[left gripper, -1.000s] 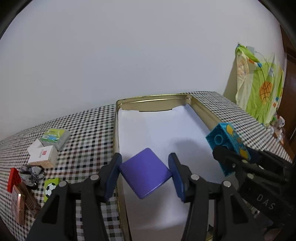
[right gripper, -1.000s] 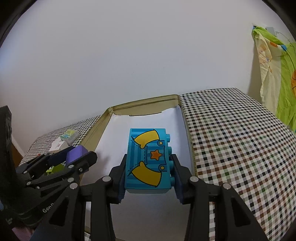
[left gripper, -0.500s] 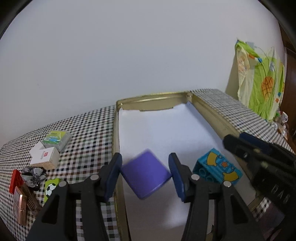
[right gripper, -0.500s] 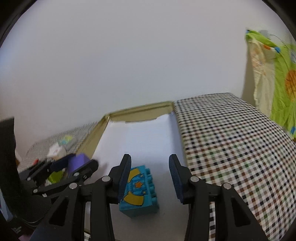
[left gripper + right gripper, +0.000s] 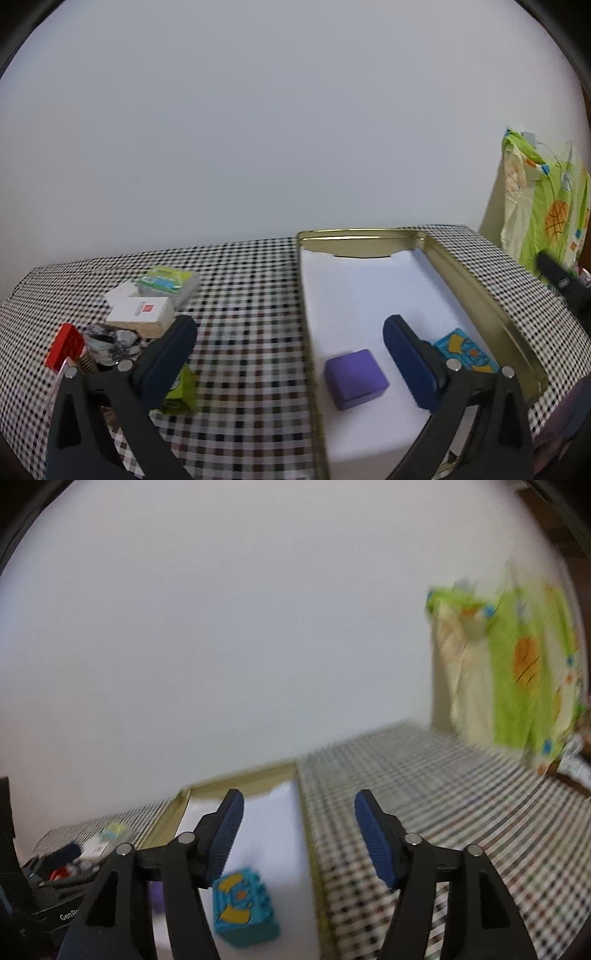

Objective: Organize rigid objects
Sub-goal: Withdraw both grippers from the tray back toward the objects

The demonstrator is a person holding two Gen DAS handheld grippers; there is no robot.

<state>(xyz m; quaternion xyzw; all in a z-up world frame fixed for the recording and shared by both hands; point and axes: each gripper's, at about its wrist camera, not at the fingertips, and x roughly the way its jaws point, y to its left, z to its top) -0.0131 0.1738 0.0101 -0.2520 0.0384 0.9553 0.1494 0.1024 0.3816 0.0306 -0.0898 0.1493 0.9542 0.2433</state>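
Retreat is my step now: I lift both grippers straight clear so neither block gets nudged. My left gripper (image 5: 288, 354) has just spread wide, jaws empty, the purple block (image 5: 355, 379) released on the tray (image 5: 480, 295) at five o'clock. My right gripper (image 5: 297, 838) has just opened, teal brick (image 5: 245, 908) dropped at seven.

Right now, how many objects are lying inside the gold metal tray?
2. A purple cube-shaped block lies near the tray's left wall. A turquoise toy brick with yellow print sits to its right, partly behind a claw finger. Nothing else shows, though the near end is cut off.
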